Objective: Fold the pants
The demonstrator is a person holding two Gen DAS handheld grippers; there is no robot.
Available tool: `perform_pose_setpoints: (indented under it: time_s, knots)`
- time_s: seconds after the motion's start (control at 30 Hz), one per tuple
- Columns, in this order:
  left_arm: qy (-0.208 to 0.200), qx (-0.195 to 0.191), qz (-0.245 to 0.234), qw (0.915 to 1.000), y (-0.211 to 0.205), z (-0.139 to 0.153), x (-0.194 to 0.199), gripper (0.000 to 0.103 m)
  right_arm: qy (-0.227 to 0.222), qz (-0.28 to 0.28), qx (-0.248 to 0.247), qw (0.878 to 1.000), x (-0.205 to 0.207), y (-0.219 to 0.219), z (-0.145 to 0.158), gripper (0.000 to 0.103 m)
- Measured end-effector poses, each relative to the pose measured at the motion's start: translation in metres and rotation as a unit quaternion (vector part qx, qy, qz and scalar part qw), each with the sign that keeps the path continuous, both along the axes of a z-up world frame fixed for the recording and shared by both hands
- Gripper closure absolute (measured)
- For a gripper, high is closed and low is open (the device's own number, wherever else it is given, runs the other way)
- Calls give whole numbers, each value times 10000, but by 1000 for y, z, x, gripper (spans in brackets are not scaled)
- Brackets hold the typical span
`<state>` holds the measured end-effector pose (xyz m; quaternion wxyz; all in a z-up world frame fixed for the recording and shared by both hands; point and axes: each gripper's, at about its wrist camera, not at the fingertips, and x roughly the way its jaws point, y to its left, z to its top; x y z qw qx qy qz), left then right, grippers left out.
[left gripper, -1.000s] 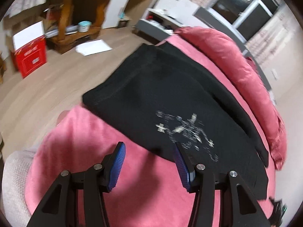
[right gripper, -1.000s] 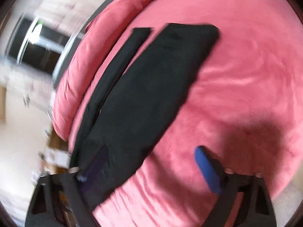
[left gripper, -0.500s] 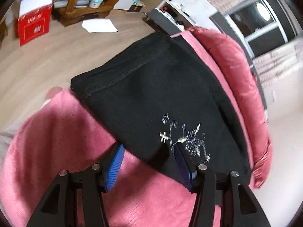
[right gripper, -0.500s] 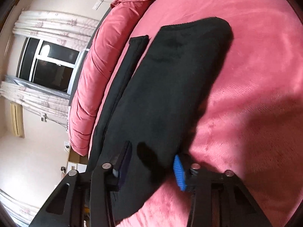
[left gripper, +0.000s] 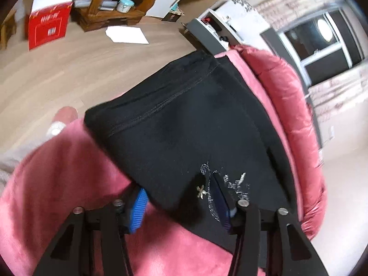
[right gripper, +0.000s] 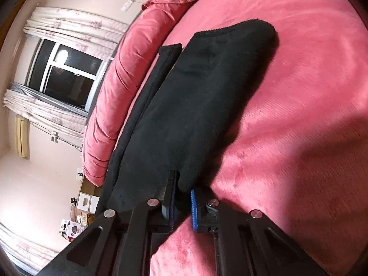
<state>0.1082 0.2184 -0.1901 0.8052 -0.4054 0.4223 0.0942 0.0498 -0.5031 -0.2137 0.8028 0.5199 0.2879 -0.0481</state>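
Observation:
Black pants (left gripper: pixel 195 119) with a pale embroidered flower lie folded lengthwise on a pink bed blanket (left gripper: pixel 57 184). My left gripper (left gripper: pixel 179 207) straddles their near edge by the waistband. One blue pad sits under the edge and the other over the embroidery. Its jaws are closing with the cloth between them, and a wide gap still shows. In the right wrist view the pants (right gripper: pixel 207 92) run away toward the leg ends. My right gripper (right gripper: pixel 182 203) is shut on a pinched fold of their near edge.
A rolled pink quilt (left gripper: pixel 287 96) lines the far side of the bed, also seen as the quilt (right gripper: pixel 110 96) below a dark window (right gripper: pixel 64 73). Beyond the bed's edge lie a wooden floor, a red box (left gripper: pixel 48 28), a white sheet of paper (left gripper: pixel 126 34) and a wooden shelf (left gripper: pixel 110 2).
Both grippers came down and forward onto the pants' near edge. The right jaws went from wide open to pinching the cloth. The left jaws narrowed around the edge.

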Motion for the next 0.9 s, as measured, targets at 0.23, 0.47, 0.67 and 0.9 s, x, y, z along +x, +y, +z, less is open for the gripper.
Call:
perform_pose_setpoints:
  time_s: [0.23, 0.47, 0.67, 0.9]
  knots:
    - [173, 430, -419, 9981, 2, 13, 1, 95, 311, 162, -592, 9976, 11, 1, 21, 95]
    - [-129, 274, -603, 9977, 8, 46, -22, 96, 46, 115, -924, 9956, -5, 3, 58, 96]
    - [-71, 209, -744, 9970, 13, 52, -49, 96, -16, 155, -1098, 9938, -29, 0, 79, 96]
    - [113, 160, -844, 9962, 14, 54, -86, 96, 147, 178, -1128, 9933, -62, 0, 78, 96]
